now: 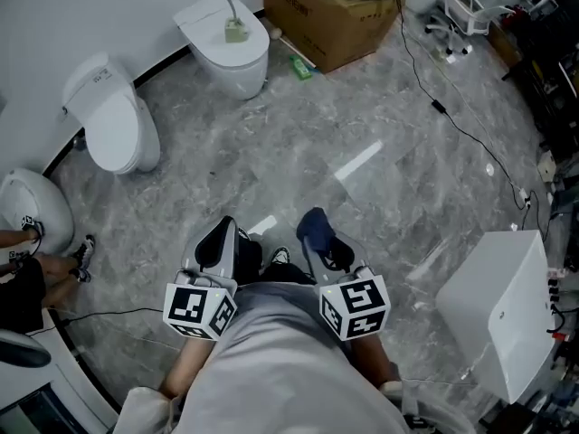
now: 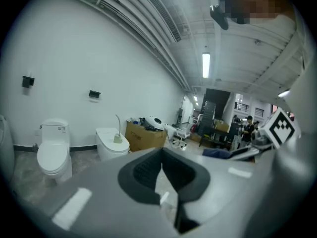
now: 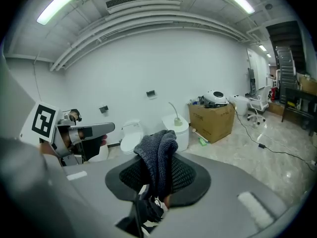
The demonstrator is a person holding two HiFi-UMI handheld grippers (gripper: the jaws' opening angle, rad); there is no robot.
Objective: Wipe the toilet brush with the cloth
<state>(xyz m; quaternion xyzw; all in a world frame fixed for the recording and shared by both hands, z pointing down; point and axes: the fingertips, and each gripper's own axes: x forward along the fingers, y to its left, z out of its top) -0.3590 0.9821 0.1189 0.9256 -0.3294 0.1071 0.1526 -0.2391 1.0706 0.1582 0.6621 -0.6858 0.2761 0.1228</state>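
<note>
Pinching the dark cloth (image 3: 157, 155), right gripper (image 3: 159, 182) fingers (image 3: 190, 175); left gripper (image 2: 162, 171) fingers (image 2: 141, 175) together, empty.

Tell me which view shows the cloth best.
Right gripper view: the cloth sits clamped in the right gripper, centred and close. Head view shows the cloth small from above; left gripper view, only a dark sliver.

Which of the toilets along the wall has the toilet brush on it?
The toilet next to the cardboard box: the toilet brush stands on its closed lid. The neighbouring toilet has a bare lid.
</note>
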